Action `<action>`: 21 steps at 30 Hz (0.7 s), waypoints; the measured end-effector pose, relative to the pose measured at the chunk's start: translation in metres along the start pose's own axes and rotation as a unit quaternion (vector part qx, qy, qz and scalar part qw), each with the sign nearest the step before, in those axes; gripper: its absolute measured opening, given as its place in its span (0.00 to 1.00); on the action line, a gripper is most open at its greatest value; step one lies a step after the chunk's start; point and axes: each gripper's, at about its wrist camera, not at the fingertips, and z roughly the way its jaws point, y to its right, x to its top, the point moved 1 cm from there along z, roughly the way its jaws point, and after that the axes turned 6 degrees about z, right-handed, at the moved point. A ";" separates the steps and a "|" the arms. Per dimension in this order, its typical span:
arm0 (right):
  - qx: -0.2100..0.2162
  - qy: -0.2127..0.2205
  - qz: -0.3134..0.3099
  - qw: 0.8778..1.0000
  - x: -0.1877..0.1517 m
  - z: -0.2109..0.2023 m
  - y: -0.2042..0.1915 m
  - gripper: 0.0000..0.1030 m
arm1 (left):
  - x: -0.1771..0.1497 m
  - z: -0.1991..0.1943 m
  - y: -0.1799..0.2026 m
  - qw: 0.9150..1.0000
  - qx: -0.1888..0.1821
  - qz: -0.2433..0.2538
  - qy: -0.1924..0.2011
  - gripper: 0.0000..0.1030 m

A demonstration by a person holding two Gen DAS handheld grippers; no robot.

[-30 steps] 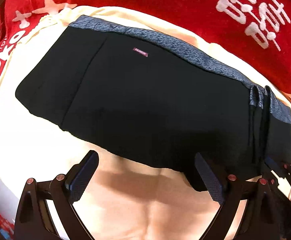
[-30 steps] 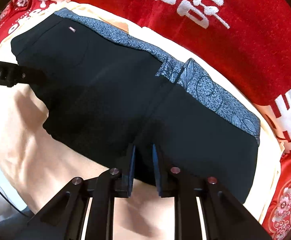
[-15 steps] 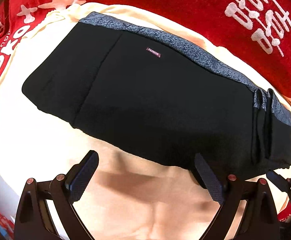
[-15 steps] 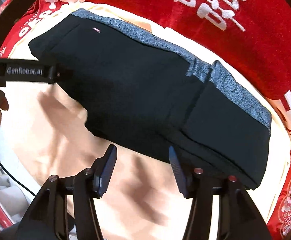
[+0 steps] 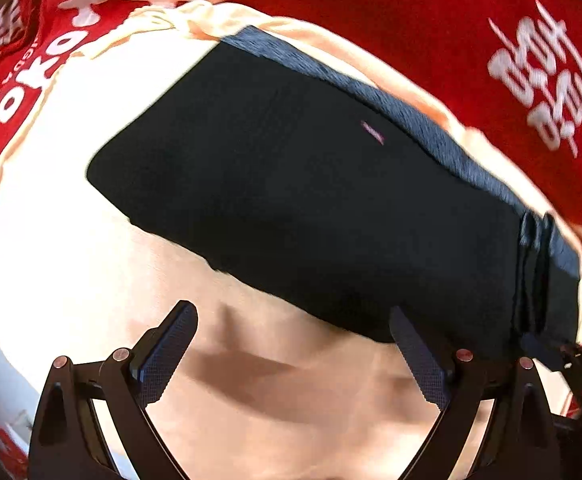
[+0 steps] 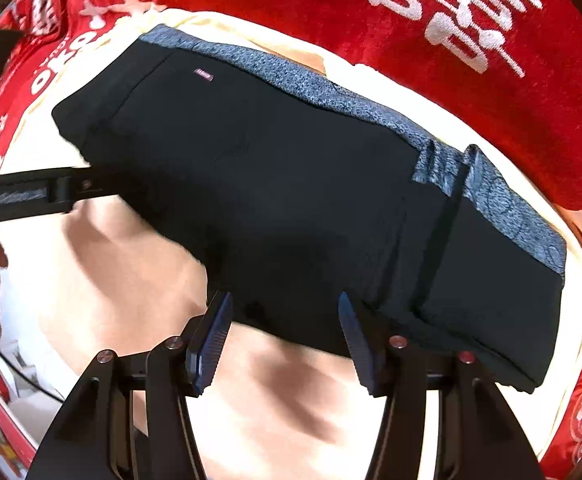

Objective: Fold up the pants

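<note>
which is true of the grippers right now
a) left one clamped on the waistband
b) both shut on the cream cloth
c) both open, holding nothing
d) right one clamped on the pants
c: the left gripper and right gripper both stand with jaws spread, nothing between them, at the near edge of the folded black pants.

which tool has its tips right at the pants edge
The right tool: its open tips meet the folded black pants' near edge. The left tool mostly frames bare cream cloth.
</note>
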 end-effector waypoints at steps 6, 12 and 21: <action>0.019 -0.038 0.048 0.998 0.000 0.030 0.004 0.63 | 0.007 0.009 -0.051 0.997 -0.037 -0.060 0.012 0.94; 0.023 -0.027 0.049 0.998 -0.002 0.034 0.003 0.69 | 0.013 0.009 -0.080 0.989 -0.099 -0.108 0.027 0.94; 0.007 -0.025 0.032 0.999 -0.009 0.037 -0.011 0.73 | 0.025 0.009 -0.088 0.972 -0.186 -0.135 0.050 0.94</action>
